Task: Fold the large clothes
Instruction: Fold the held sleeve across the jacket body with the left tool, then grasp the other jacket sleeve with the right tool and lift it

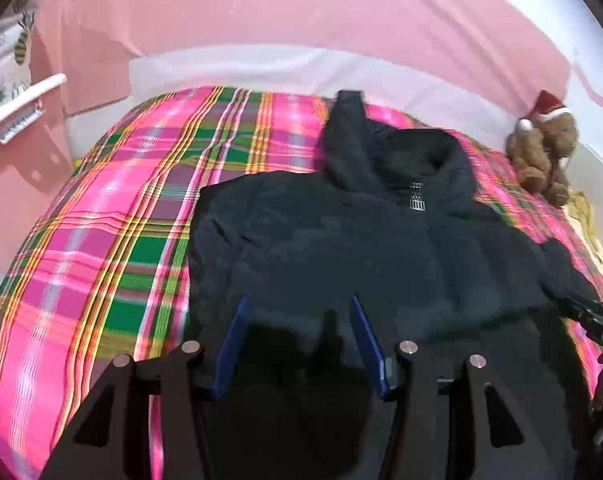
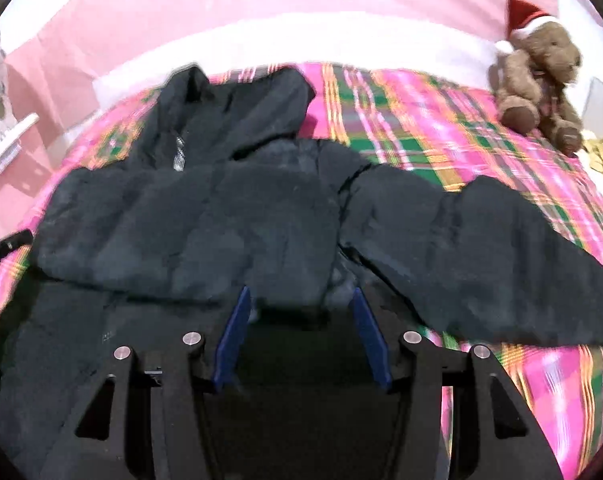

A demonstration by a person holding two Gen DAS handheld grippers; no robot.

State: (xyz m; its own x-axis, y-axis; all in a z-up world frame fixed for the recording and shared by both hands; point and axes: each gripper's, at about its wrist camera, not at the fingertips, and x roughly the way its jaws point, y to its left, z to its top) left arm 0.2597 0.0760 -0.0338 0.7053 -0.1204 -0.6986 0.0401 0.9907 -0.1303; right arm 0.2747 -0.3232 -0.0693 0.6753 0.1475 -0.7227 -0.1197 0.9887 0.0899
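1 black jacket (image 1: 361,248), hood toward headboard.

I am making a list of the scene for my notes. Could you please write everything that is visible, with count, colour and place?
jacket: one, black, spread on the bed, one sleeve out to the right
blanket: one, pink, green and yellow plaid, covers the bed
teddy bear: one, brown, red hat, far right corner of the bed
wall: pink, behind the bed
left hand-held gripper: black, blue fingers, jacket fabric between them
right hand-held gripper: same, over the jacket's near edge
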